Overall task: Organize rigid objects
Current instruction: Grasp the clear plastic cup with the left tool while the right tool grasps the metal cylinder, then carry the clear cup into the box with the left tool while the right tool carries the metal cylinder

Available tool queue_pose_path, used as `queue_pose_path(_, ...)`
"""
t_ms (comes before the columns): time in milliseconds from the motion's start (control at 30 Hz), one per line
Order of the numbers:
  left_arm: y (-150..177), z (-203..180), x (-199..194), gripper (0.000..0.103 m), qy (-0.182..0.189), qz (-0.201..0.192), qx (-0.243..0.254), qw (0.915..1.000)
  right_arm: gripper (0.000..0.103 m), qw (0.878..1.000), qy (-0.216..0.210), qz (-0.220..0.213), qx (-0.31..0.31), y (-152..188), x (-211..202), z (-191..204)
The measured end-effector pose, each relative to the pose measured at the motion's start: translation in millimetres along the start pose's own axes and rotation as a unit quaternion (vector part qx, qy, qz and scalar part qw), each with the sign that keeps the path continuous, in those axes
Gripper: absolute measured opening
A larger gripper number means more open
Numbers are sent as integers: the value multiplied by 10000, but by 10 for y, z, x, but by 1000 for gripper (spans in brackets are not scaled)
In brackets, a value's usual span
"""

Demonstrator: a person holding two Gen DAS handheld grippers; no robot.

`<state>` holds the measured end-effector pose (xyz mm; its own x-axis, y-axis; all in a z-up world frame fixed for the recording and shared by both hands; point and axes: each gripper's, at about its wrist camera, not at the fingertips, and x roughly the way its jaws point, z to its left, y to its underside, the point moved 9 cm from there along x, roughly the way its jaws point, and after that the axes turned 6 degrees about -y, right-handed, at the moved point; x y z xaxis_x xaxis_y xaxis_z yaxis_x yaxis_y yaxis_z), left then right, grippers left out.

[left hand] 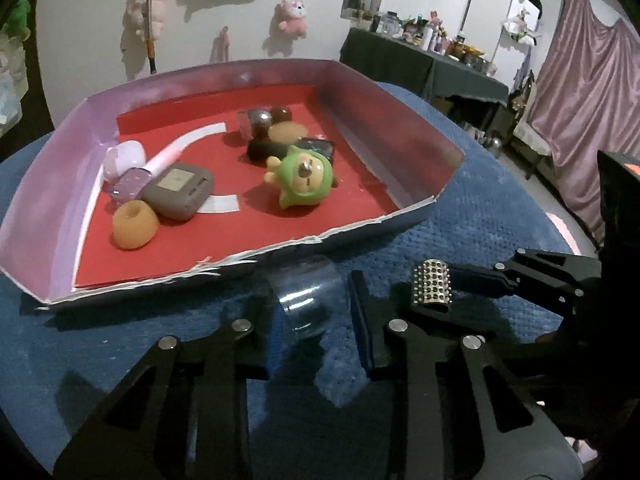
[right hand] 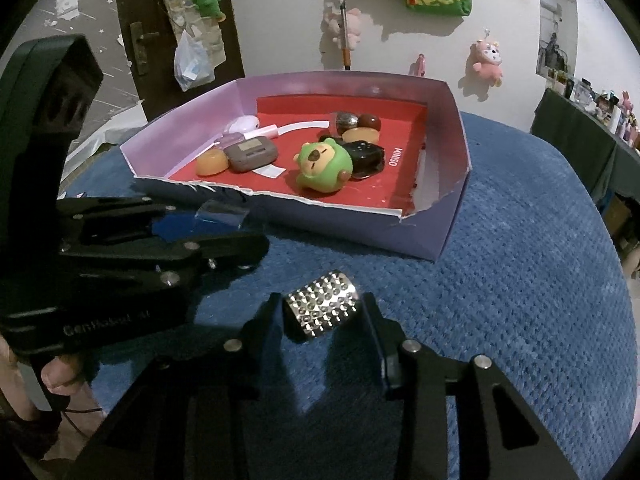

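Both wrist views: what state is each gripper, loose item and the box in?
Left gripper: fingers around the clear plastic piece, grip uncertain.
Right gripper: fingers flank the studded metal piece, contact unclear.
Box: open-topped, front edge torn.
Green bear toy: tipped over inside the box.

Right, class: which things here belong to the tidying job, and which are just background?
Job:
- clear plastic piece between the left gripper fingers
- studded metal piece between the right gripper fingers
- tray
- green figure

Background:
- pink plush
- door
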<state>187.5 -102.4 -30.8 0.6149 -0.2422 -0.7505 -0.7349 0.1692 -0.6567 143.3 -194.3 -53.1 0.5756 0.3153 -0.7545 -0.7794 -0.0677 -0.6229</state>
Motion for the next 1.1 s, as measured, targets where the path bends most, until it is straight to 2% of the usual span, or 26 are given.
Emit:
queue_pose_path(700,106,368,-433,24,-128,-337,-258,9990,40,9991,-350,-158,-178,-169,-157,452)
queue_pose_path(1100,-114,469,-501,24,-194,-542,-318,9978,40,9979,-538,-298,-181,-413,-209,523)
